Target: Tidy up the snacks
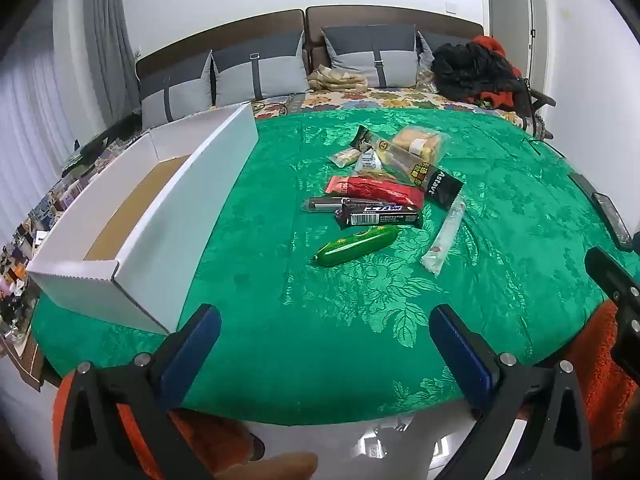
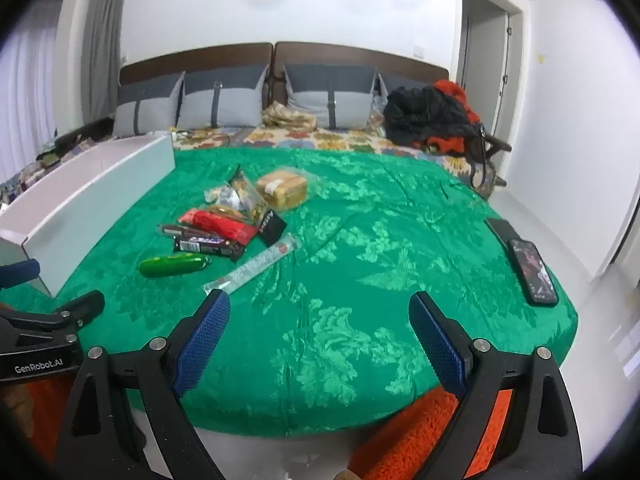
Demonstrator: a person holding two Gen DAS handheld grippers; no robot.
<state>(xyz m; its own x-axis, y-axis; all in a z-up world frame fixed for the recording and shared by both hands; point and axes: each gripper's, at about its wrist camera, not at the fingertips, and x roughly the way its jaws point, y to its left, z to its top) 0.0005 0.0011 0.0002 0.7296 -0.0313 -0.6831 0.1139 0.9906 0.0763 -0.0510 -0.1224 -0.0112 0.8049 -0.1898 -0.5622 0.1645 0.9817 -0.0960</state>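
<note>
Snacks heaped on glossy green brocade

Snacks [image 1: 384, 196] lie in a loose pile at the middle of a round counter [image 1: 280, 340] draped in shiny green cloth with a woven leaf pattern. Crinkly foil and clear plastic wrappers overlap there. A smooth, glossy green sausage-shaped pack [image 1: 357, 245] lies nearest, and a long, flat translucent stick [image 1: 443, 237] lies to its right. A plump clear bag of bread [image 1: 420, 145] sits at the far side. Left of the pile stands a long white cardboard box [image 1: 152, 216], open-topped, its brown floor bare. The left gripper [image 1: 325, 344] and right gripper [image 2: 320, 332] hover over the near edge, ribbed blue-padded jaws spread wide, holding nothing.
</note>
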